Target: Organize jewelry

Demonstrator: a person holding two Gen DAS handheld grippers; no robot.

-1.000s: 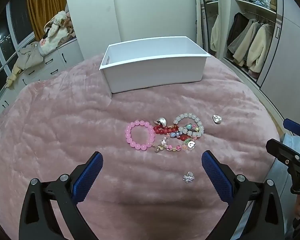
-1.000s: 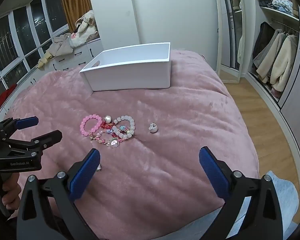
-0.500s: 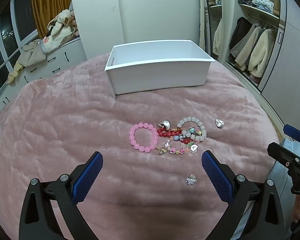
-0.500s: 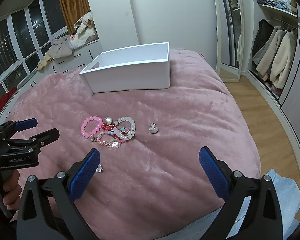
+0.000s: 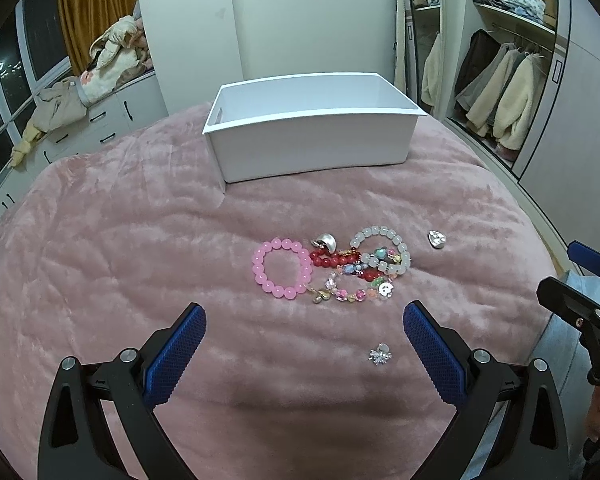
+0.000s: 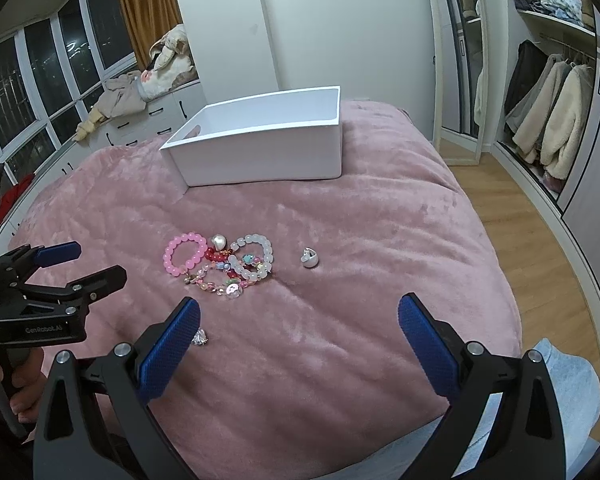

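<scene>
A heap of jewelry lies on the pink blanket: a pink bead bracelet (image 5: 283,268) (image 6: 185,253), a white bead bracelet (image 5: 382,254) (image 6: 256,256), red beads (image 5: 334,259), a multicoloured bead strand (image 5: 356,290) and a pearly shell charm (image 5: 326,241). A silver heart charm (image 5: 436,238) (image 6: 310,258) lies apart to the right. A small crystal charm (image 5: 380,354) (image 6: 199,338) lies nearer me. A white open box (image 5: 312,132) (image 6: 260,140) stands behind the heap. My left gripper (image 5: 304,340) (image 6: 76,260) is open and empty in front of the heap. My right gripper (image 6: 298,336) is open and empty, right of the heap.
The pink blanket (image 5: 100,260) covers a bed whose right edge drops to a wooden floor (image 6: 540,220). An open wardrobe with hanging coats (image 5: 508,96) is at the right. A white drawer unit with piled clothes (image 5: 80,96) is at the back left.
Both views have drifted slightly: the jewelry and box sit a little lower and nearer the middle of the left wrist view. Both grippers stay open; nothing on the blanket has moved.
</scene>
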